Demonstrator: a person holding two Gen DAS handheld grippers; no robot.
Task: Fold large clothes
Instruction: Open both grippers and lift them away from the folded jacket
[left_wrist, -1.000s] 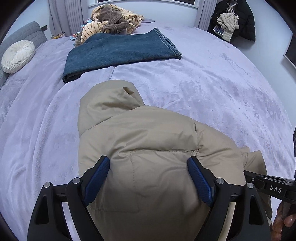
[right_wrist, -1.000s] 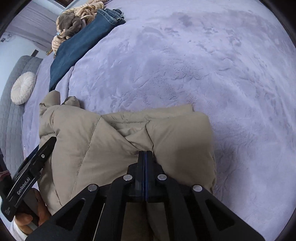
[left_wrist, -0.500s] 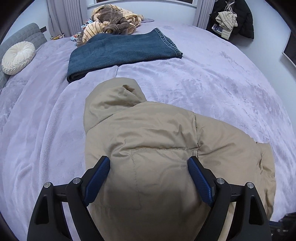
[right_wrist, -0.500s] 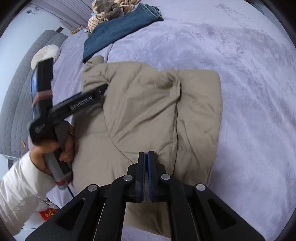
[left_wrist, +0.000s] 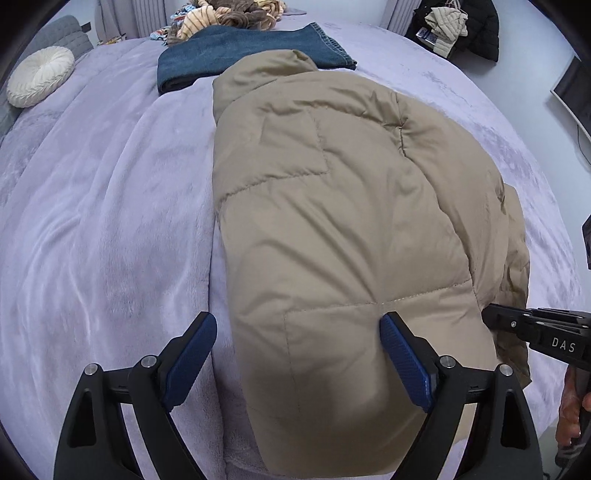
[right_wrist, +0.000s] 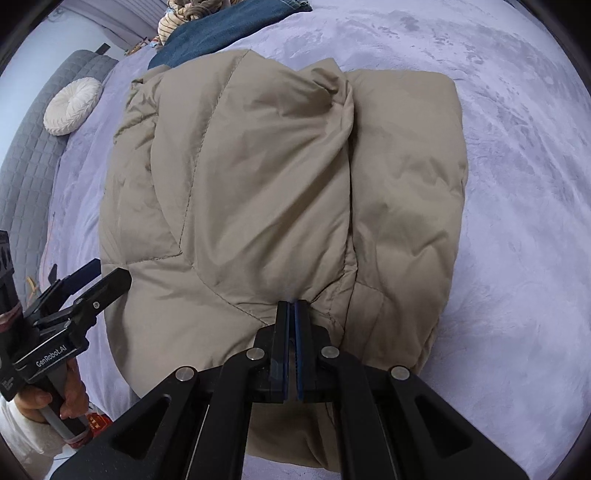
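Nearer now, jacket (left_wrist: 332, 221) overlaps folded jeans (left_wrist: 229, 55) behind it.

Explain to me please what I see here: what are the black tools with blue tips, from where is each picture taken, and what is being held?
A person holds one hand tool in each hand, each carrying its own camera that looks along its two fingers. In the left view, the left claw is open, its blue pads above the near end of a beige puffer jacket lying on a lilac bed cover. In the right view, the right claw is shut on the jacket's fabric. Beyond lie folded jeans and a round white cushion.
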